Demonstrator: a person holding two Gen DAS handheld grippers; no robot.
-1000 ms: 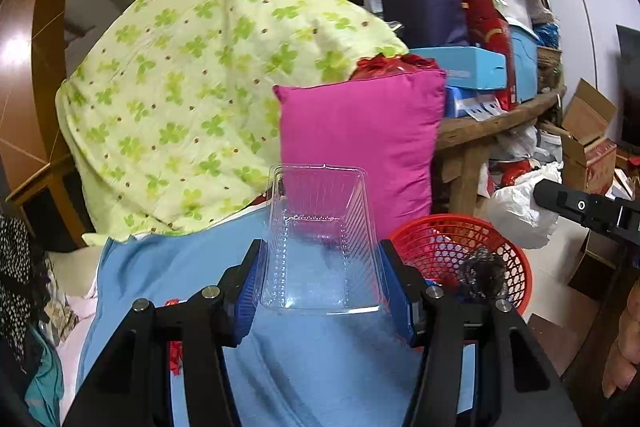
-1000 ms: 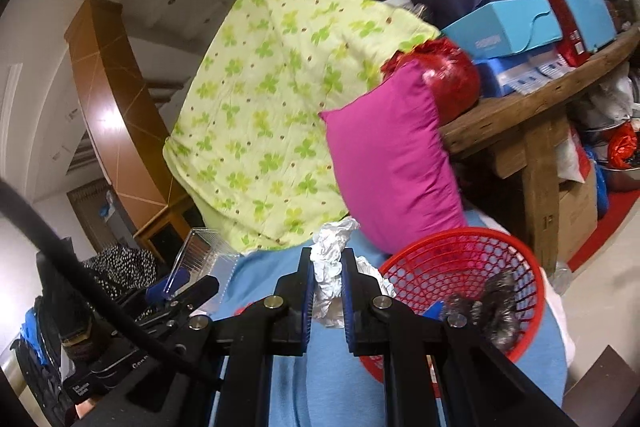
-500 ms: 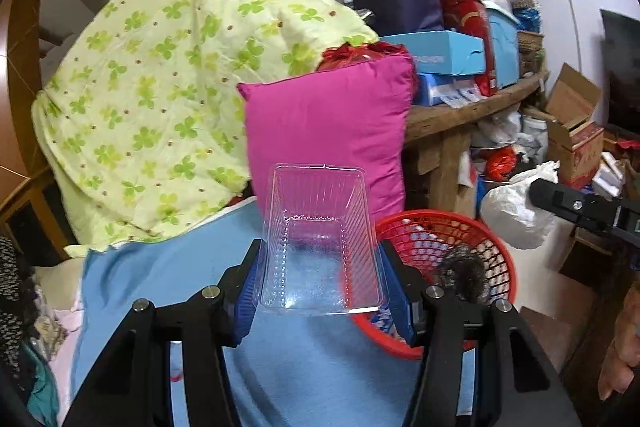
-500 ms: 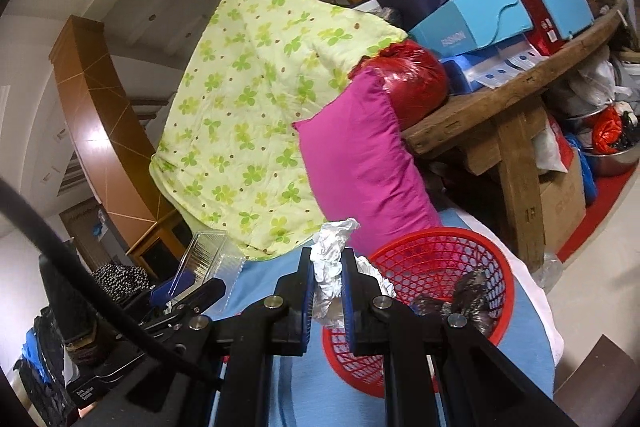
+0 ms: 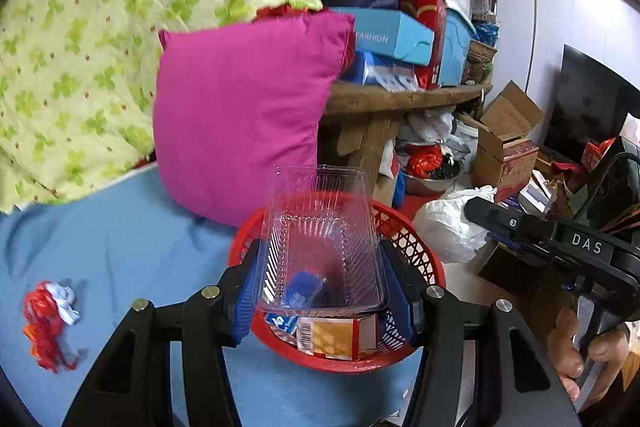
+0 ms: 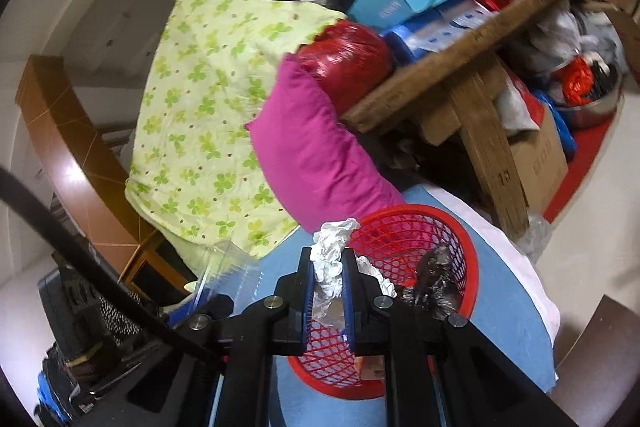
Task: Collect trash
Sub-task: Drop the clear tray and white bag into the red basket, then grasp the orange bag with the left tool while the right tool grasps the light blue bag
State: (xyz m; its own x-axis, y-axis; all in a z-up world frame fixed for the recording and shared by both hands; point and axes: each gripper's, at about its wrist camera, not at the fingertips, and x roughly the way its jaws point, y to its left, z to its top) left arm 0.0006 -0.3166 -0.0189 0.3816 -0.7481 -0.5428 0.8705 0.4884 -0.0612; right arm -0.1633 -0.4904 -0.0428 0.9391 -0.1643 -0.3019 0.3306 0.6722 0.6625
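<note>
My left gripper (image 5: pixel 320 279) is shut on a clear plastic container (image 5: pixel 320 239) and holds it directly over the red mesh basket (image 5: pixel 416 247). The basket sits on the blue cloth (image 5: pixel 120 251) and holds a small carton (image 5: pixel 336 337) and blue wrappers. My right gripper (image 6: pixel 327 291) is shut on a crumpled white tissue (image 6: pixel 330 251) and holds it over the near rim of the same red basket (image 6: pixel 440 227), which also holds a black crumpled bag (image 6: pixel 434 279). A red and white scrap (image 5: pixel 48 315) lies on the cloth at the left.
A magenta pillow (image 5: pixel 240 115) and a green clover-print quilt (image 5: pixel 80 27) stand behind the basket. A wooden table (image 5: pixel 400 99) piled with boxes is at the right, with cardboard boxes (image 5: pixel 504 139) and bags on the floor beyond.
Both grippers have moved toward the basket. The clear container now hangs over it, and the tissue is above its near rim. Both grips are unchanged.
</note>
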